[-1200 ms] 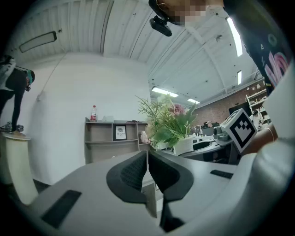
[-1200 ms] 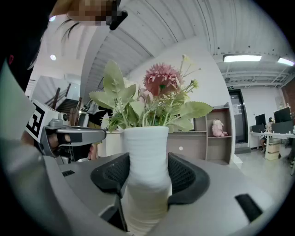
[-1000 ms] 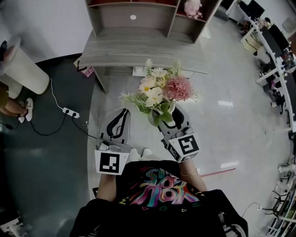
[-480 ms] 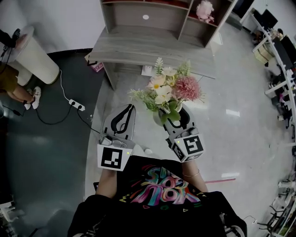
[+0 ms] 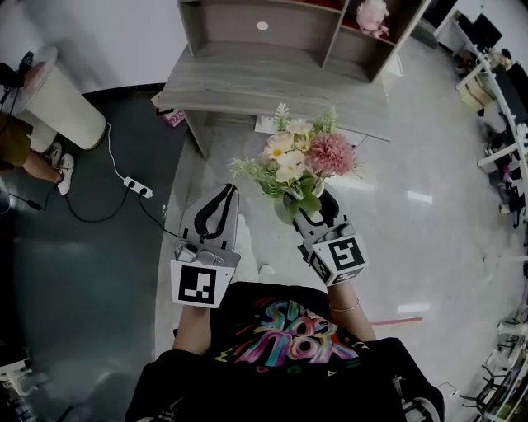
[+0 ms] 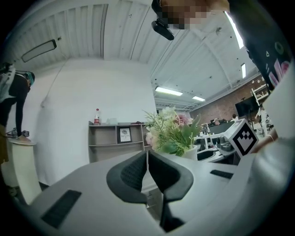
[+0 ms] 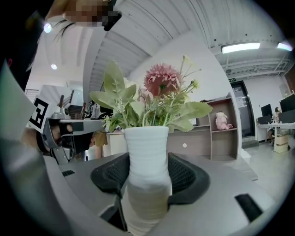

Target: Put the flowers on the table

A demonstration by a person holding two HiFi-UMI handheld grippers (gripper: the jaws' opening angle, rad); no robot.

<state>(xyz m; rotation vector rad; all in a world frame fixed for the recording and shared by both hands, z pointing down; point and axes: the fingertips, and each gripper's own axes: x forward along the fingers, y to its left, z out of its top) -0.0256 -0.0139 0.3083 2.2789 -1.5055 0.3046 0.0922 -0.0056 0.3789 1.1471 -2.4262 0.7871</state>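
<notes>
A bunch of pink, cream and white flowers (image 5: 299, 157) stands in a ribbed white vase (image 7: 146, 173). My right gripper (image 5: 307, 206) is shut on the vase, whose neck sits upright between the jaws (image 7: 147, 177). The bouquet hangs in the air in front of the grey wooden table (image 5: 264, 82), short of its front edge. My left gripper (image 5: 221, 204) is shut with nothing in it, level with the right one and to its left; in the left gripper view its pads (image 6: 147, 171) meet, and the flowers (image 6: 173, 131) show past them to the right.
A shelf unit (image 5: 289, 25) rises from the back of the table, with a pink plush toy (image 5: 373, 14) in its right bay. At left stand a white cylinder (image 5: 58, 103) and a person's legs (image 5: 33, 161); a power strip (image 5: 136, 187) and cable lie on the dark floor. Office desks (image 5: 499, 82) line the right side.
The table sits slightly nearer and more centred in the head view than a second ago. Both grippers keep their pose; the vase stays held.
</notes>
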